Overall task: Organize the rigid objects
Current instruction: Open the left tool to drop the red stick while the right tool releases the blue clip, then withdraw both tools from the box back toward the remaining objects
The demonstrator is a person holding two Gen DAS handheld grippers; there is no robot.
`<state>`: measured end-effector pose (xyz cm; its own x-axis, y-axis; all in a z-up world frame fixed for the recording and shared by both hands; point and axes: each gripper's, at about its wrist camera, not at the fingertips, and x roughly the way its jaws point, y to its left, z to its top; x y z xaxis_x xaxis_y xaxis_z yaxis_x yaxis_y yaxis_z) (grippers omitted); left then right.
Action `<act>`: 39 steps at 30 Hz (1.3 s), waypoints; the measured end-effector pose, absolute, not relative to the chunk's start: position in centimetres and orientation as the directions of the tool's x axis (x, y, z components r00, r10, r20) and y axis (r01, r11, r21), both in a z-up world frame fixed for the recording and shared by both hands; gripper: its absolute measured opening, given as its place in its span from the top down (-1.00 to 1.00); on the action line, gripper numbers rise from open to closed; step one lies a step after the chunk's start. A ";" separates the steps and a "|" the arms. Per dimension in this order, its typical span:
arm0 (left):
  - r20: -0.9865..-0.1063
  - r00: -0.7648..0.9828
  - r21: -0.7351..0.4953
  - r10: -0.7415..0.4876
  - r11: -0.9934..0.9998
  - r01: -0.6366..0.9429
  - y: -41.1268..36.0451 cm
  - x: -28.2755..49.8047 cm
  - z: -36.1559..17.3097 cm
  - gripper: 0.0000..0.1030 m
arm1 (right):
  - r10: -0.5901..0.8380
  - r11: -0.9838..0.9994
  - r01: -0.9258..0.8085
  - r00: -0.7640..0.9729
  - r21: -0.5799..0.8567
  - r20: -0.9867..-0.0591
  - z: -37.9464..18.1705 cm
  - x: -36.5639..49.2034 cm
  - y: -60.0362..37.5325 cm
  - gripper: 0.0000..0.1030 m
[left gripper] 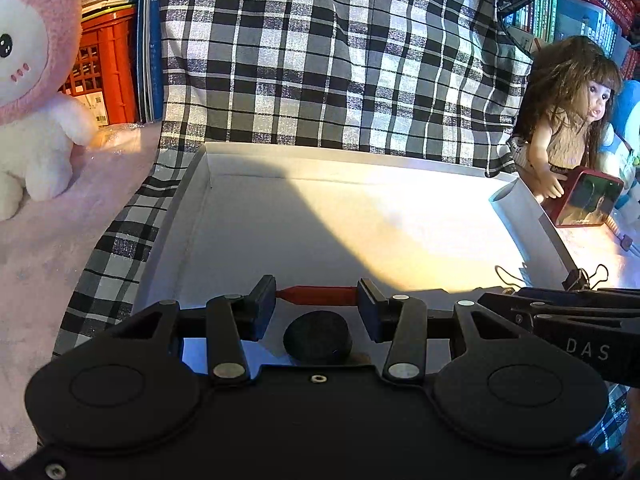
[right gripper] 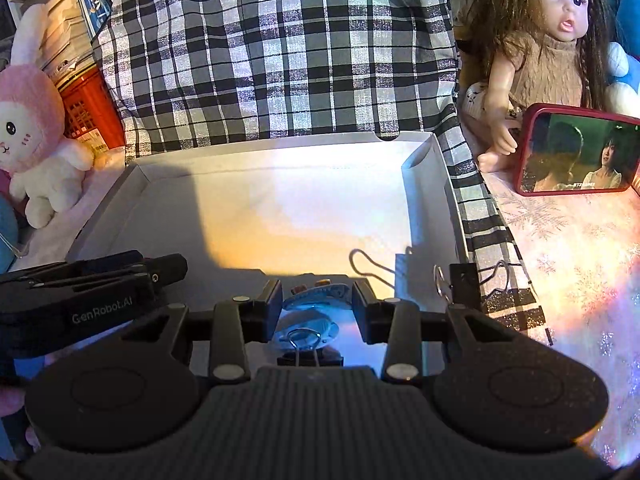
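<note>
Left gripper [left gripper: 317,295] inside box rim [left gripper: 202,168] (clear floor)

The white box [right gripper: 424,184] lies mostly bare inside, open from above. Binder clips [right gripper: 464,280] crowd its near right corner. The doll [right gripper: 536,52] and red phone [right gripper: 576,152] flank the right side; a plush rabbit [left gripper: 36,92] stands left.

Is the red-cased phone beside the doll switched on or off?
On. The phone shows a lit video scene, propped on its side by the doll.
</note>
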<state>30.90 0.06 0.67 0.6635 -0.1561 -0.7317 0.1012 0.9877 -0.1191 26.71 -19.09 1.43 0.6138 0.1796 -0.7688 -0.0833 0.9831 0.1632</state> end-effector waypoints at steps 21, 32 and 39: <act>-0.704 0.697 -0.109 -0.139 0.990 0.088 0.4 28.7 2.1 -0.44 | 0.166 0.986 -0.113 0.690 0.122 -0.705 3.0 24.6 -19.2 -0.30; -0.631 0.760 -0.109 -0.158 0.987 0.114 1.2 23.5 4.7 -0.55 | 0.168 0.985 -0.155 0.757 0.075 -0.632 4.2 20.4 -19.5 -0.55; -0.584 0.790 -0.111 -0.185 0.983 0.148 1.2 19.2 5.5 -0.60 | 0.191 0.981 -0.173 0.783 0.089 -0.591 4.6 16.9 -20.6 -0.65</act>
